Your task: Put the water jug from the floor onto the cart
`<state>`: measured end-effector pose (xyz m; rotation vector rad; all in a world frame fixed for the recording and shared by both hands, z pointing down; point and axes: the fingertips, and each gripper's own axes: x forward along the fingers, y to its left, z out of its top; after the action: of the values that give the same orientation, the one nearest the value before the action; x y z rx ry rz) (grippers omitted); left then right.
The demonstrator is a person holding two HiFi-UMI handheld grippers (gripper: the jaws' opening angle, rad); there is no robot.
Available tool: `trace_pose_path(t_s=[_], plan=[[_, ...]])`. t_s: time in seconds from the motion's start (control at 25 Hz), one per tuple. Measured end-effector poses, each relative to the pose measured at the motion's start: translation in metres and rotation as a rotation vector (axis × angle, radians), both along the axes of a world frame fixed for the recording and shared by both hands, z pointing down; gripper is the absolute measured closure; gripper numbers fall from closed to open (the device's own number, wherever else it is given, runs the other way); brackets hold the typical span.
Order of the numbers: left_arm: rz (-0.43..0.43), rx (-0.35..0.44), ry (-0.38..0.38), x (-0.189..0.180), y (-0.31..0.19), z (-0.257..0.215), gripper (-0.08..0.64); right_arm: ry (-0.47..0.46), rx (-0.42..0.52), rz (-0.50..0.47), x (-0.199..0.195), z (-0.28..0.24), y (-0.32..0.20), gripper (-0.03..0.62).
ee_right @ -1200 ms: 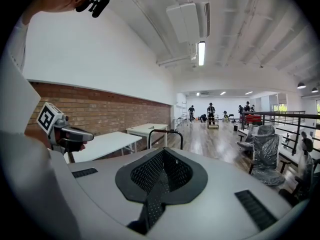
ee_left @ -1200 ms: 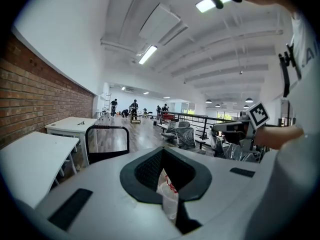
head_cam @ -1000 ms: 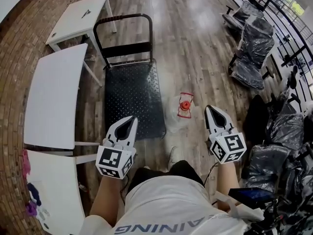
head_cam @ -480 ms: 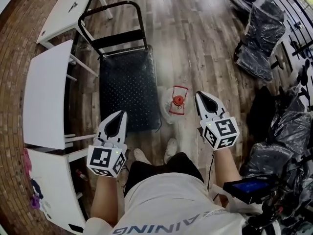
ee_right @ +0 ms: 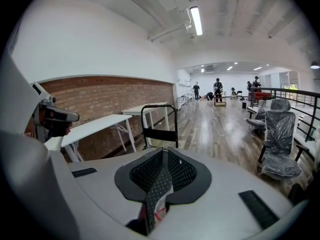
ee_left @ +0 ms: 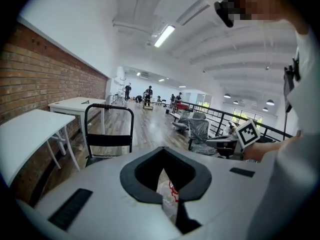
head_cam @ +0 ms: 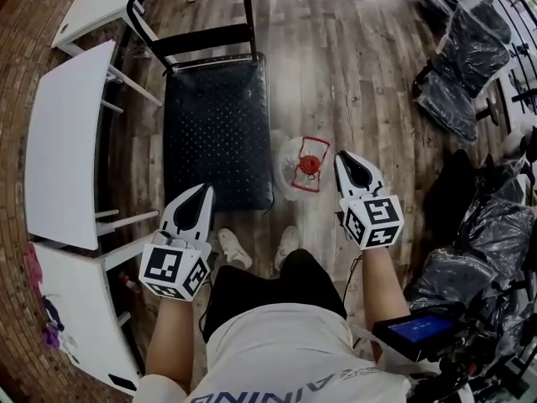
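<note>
Head view: water jug (head_cam: 300, 168) stands on the floor just beside the cart (head_cam: 216, 133), not lifted. Left gripper (head_cam: 200, 198) at the cart's near corner, right gripper (head_cam: 347, 162) farther right; both pressed together, empty. Grasp, lift and placement all remain.

Both forearms are out front, angled downward. Left gripper (head_cam: 204, 190) has its jaws together. Right gripper (head_cam: 342, 156) is closed too, and both are empty.

Partial "AINING" lettering on white shirt (head_cam: 277, 355)
</note>
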<state>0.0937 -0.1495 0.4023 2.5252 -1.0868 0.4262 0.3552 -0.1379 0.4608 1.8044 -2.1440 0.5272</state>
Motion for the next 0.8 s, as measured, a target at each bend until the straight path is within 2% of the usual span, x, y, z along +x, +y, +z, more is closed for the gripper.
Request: trace_pose_path(t_s=[0.16,0.4,0.8], plan=[[-0.011,-0.025,-0.034,-0.008,0.001,0.020,0.558,0.060,-0.073,-0.005,0.003,0.042,-0.010,0.561],[-0.013,-0.020,-0.068,-0.013,-0.002,0.038,0.558,0.073,-0.148,-0.020,0.010,0.107,-0.026,0.496],[-0.065,-0.097,-0.116,-0.033,0.000,0.093,0.558,0.090,-0.258,-0.072,0.005,0.210,-0.038,0.378]])
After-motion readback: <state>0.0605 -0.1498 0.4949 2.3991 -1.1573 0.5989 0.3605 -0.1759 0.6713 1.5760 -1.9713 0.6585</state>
